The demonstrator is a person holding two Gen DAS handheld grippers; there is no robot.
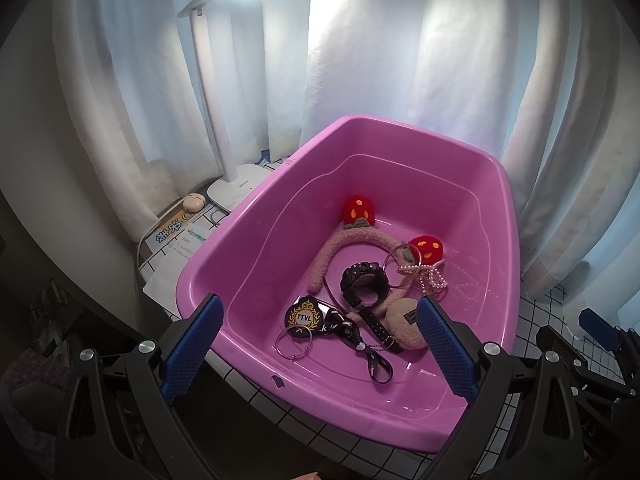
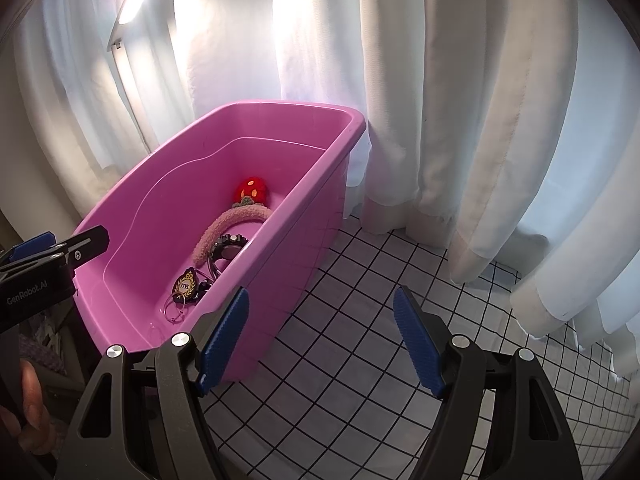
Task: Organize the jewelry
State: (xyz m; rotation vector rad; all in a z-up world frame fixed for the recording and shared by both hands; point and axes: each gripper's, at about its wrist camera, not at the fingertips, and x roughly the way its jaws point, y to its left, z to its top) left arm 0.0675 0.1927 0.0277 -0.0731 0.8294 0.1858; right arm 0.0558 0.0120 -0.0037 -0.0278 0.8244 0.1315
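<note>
Pink plastic tub (image 1: 256,216) sits on the white grid-patterned bench (image 2: 360,280), and we see the jewelry heaped on its floor: a fuzzy pink headband with red strawberries (image 1: 340,240), a black watch (image 1: 364,284), silver rings (image 1: 294,342) and a pearl strand (image 1: 430,278). Our left gripper (image 1: 320,344) hovers over the near rim, jaws open and empty, the heap beyond them. Our right gripper (image 2: 320,344) stands open (nothing between its jaws) over bare bench beside the tub.
</note>
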